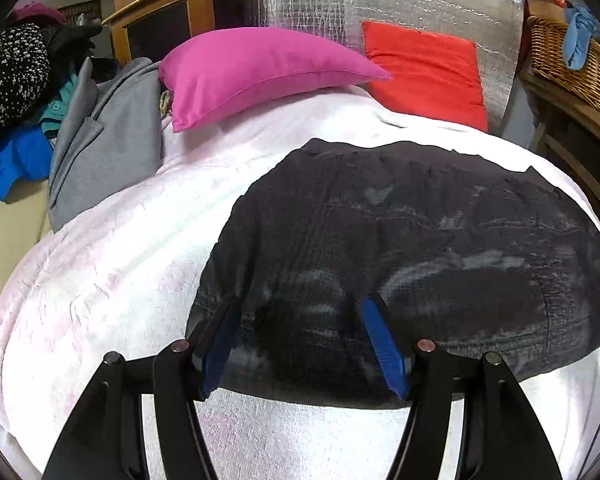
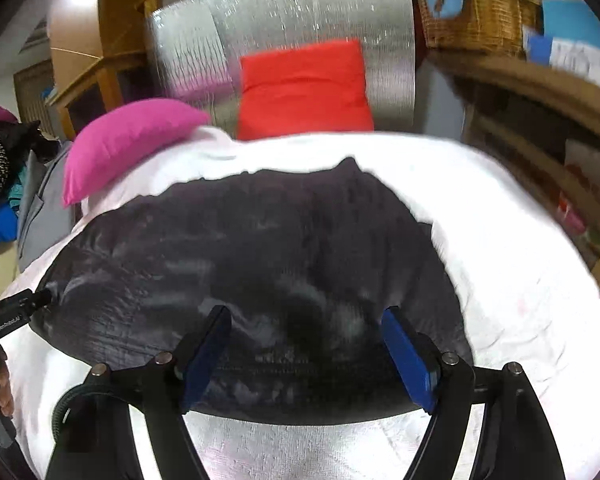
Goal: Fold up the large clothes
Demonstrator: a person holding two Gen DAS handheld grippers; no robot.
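Observation:
A dark navy quilted garment point(image 1: 400, 248) lies folded flat on a white-pink blanket point(image 1: 112, 264). It also shows in the right wrist view point(image 2: 268, 256). My left gripper point(image 1: 300, 308) is open, its blue fingers point(image 1: 382, 340) spread over the garment's near left part, holding nothing. My right gripper point(image 2: 306, 320) is open too, its blue fingers point(image 2: 406, 356) over the garment's near edge, empty. The left gripper's body point(image 2: 8, 320) shows at the left edge of the right wrist view, at the garment's left end.
A pink pillow point(image 1: 256, 72) and a red pillow point(image 1: 424, 68) lie at the far side against a silver foil panel point(image 1: 400, 0). A grey garment point(image 1: 100, 136) and a clothes pile point(image 1: 16, 92) lie left. A wicker basket point(image 1: 572, 60) stands on a wooden shelf at right.

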